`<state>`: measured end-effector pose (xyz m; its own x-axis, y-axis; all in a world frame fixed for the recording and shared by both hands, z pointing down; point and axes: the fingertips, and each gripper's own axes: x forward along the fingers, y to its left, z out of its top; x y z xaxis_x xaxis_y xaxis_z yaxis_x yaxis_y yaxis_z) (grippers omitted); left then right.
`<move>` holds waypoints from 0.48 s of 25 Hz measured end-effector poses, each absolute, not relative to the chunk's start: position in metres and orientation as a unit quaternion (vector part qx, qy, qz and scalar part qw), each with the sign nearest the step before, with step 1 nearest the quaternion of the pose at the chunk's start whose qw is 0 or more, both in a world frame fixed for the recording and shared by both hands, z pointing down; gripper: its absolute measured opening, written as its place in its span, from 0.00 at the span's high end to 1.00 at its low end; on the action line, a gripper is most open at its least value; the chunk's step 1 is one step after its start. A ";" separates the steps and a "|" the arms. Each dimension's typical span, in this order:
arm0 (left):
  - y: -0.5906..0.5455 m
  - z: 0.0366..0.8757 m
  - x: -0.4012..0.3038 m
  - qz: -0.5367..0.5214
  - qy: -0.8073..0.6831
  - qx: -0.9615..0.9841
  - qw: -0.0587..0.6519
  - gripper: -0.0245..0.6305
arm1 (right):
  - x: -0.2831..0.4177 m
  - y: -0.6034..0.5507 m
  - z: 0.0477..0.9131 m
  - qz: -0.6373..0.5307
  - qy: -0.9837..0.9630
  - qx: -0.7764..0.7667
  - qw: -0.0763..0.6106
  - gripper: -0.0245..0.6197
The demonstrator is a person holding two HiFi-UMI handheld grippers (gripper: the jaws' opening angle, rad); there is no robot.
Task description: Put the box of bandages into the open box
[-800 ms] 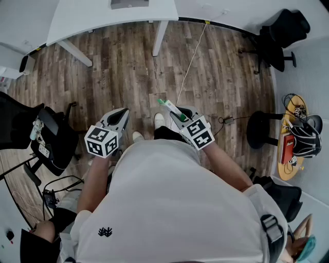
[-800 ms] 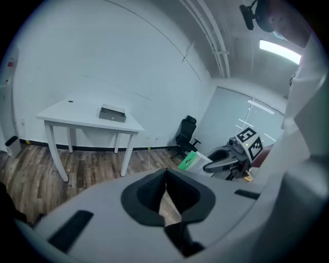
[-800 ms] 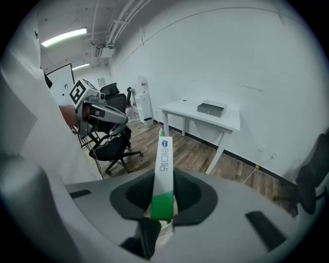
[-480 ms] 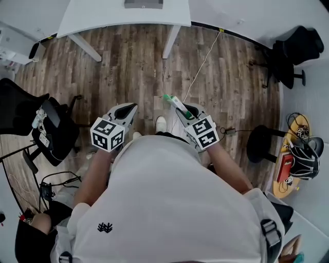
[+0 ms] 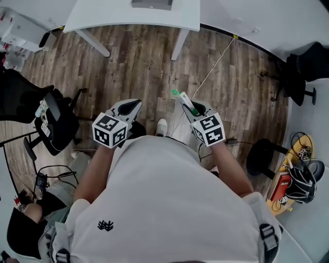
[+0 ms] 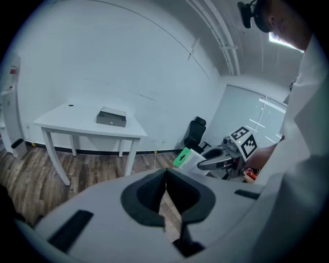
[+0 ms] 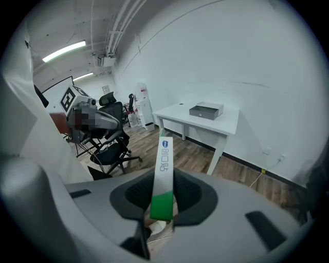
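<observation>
Two-jawed right gripper [image 5: 194, 110], centre frame, clamps the green-and-white bandage box [image 5: 182, 100]; left gripper [image 5: 131, 107] is closed, empty. Carrying step; next, likely approach the open box [image 5: 152, 4] on the table [image 5: 103, 15], upper centre.

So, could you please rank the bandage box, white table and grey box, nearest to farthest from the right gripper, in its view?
1. bandage box, in its jaws.
2. white table, ahead, slightly right.
3. grey box, farther back on it.

Wood-grain floor [image 5: 133, 67], matt white table [image 5: 103, 15], smooth cardboard box of bandages [image 5: 186, 104].
</observation>
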<state>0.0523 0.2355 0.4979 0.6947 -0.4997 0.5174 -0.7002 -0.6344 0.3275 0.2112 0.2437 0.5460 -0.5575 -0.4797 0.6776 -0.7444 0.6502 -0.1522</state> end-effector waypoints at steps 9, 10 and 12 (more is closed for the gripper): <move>0.192 0.502 0.044 0.197 -0.338 0.881 0.264 0.95 | 0.219 0.192 0.552 0.231 -0.845 0.377 0.300 0.83; 0.183 0.503 0.043 0.195 -0.336 0.883 0.264 0.95 | 0.219 0.184 0.552 0.232 -0.842 0.382 0.301 0.83; 0.162 0.505 0.040 0.190 -0.329 0.887 0.262 0.95 | 0.218 0.168 0.552 0.233 -0.836 0.391 0.305 0.83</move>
